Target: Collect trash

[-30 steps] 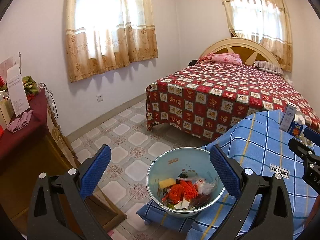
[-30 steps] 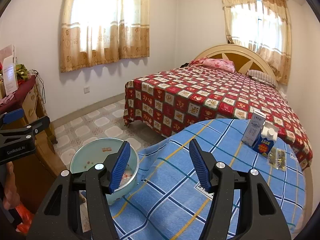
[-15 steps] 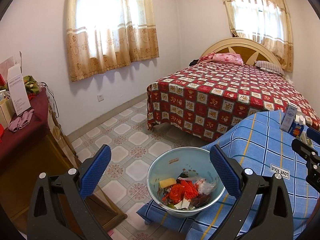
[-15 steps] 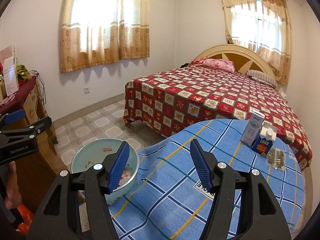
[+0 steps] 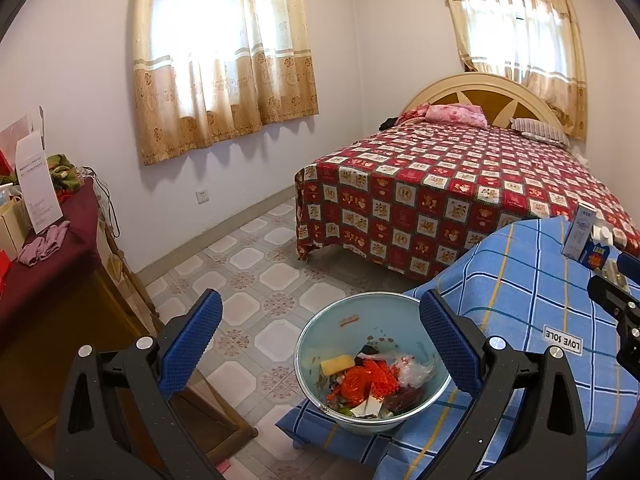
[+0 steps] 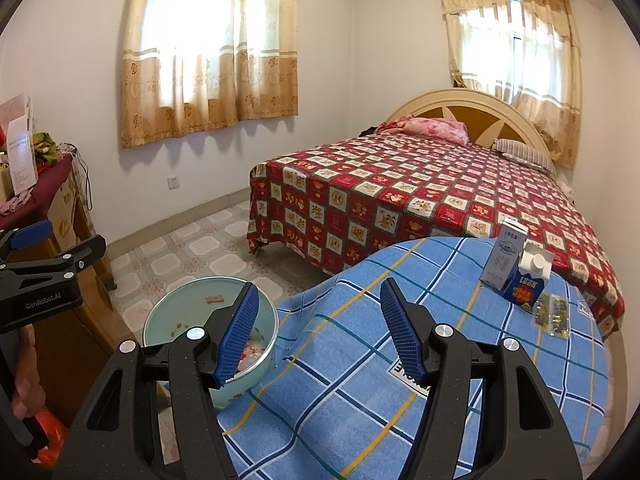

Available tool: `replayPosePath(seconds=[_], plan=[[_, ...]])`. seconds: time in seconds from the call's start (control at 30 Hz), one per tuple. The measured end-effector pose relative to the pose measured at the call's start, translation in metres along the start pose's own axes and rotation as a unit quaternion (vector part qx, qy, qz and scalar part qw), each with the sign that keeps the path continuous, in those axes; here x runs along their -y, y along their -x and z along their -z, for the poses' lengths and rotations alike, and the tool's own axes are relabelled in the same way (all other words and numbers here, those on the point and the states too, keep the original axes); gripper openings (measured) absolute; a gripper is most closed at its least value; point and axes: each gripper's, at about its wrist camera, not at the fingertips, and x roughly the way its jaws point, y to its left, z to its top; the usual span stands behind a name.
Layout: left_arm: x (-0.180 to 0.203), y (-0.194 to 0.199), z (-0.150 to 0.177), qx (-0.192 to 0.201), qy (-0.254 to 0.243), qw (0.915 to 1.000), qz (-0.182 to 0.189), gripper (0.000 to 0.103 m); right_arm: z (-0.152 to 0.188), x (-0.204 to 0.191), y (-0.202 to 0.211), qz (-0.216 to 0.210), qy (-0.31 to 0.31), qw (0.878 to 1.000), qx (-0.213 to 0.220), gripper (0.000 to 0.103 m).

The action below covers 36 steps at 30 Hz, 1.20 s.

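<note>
While nothing has shifted over the last second, both grippers, left gripper (image 5: 320, 344) and right gripper (image 6: 318, 330), hang wide and empty; cartons (image 6: 516, 276) await on blue cloth (image 6: 360, 360), basin (image 5: 316, 344) holds trash.

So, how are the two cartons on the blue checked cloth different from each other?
The pale grey-white carton is taller and slimmer, with a flat top; the blue carton is shorter, with a slanted white top and a round cap. The pale carton has muted print, while the blue carton has bright yellow and red print. The pale carton stands further from the camera than the blue carton. Both stand upright, close beside each other, on the blue checked cloth.
</note>
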Motion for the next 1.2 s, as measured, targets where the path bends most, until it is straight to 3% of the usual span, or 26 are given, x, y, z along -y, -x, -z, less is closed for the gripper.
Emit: replayPosePath(seconds=[1.2], plan=[[0.01,-0.011,0.005,-0.024,-0.022,0.9995,-0.004,0.097,0.004,-0.007,0.001,0.003,-0.004,1.0,-0.004,0.063]])
